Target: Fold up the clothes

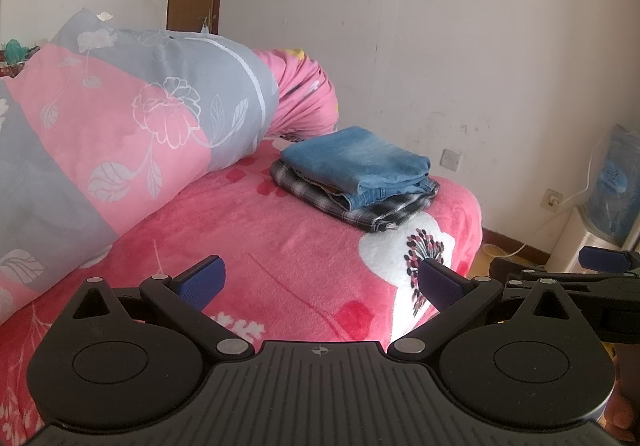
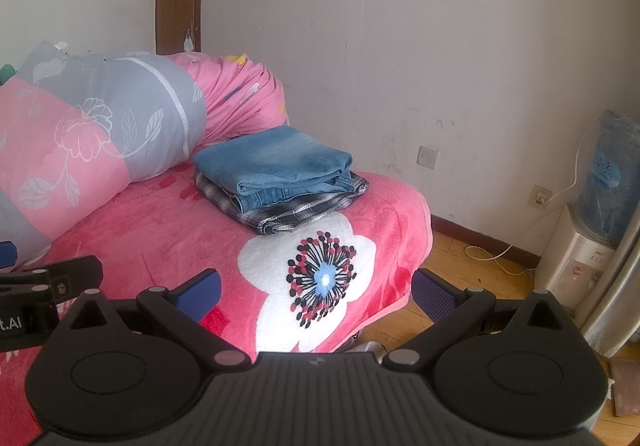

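A rolled quilt (image 1: 132, 134) in grey and pink lies along the left of the bed (image 1: 280, 266), against the wall. Just right of it, near the far corner, folded blue jeans (image 1: 356, 162) sit on a folded plaid garment (image 1: 384, 214), edges roughly squared. No loose clothing shows, so the folding looks done or between items. If another piece comes, it should be spread flat on the bare pink blanket in front, seams pinched at matching corners, and the stack left undisturbed. The left gripper (image 1: 320, 282) hovers above the blanket, its blue-padded fingers (image 1: 208, 278) spread wide, holding and touching nothing. The right gripper (image 2: 316, 294) hangs near the bed's right edge over the white flower print (image 2: 316, 278), fingers likewise wide apart and empty.
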`<state>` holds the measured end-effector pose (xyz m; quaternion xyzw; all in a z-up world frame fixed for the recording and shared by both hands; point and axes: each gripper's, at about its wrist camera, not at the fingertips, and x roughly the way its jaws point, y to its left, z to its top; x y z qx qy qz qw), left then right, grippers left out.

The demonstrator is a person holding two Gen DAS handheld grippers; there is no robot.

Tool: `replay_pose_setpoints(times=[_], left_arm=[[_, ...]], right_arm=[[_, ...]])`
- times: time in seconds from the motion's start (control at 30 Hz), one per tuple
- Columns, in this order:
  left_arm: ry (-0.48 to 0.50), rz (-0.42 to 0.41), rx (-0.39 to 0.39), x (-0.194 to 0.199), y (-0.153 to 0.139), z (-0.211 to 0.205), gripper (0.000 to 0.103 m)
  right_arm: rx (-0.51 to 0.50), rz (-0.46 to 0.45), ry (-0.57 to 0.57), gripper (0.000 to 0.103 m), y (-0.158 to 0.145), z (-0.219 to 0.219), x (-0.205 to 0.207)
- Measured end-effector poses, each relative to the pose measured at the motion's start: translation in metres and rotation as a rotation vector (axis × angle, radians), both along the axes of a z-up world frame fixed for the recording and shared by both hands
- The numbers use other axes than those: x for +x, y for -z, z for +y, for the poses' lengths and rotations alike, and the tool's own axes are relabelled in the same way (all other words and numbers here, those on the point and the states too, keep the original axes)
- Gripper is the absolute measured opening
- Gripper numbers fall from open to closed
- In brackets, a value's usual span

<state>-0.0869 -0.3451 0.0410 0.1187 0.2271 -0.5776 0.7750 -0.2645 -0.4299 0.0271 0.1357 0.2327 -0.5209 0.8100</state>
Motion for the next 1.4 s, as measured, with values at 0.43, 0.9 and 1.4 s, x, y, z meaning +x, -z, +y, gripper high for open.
replay_pose_setpoints(times=[0.43, 0.9, 1.4], left_arm=[[0.0, 0.002, 0.004, 0.0014, 0.0005, -0.0008, 0.103], [-0.001, 0.0, 0.003, 0.0024, 0.0002, -0.002, 0.103], [0.0, -0.003, 0.003, 0.0022, -0.0002, -0.0047, 0.103]], right_arm=[[0.003, 0.002, -0.002, 0.103, -0.0002, 0.0004, 0.0005], [0.004, 0.003, -0.003, 0.103, 0.0002, 0.0009, 0.0004], [0.007, 0.001, 0.004, 0.103, 0.0017, -0.0024, -0.0007]])
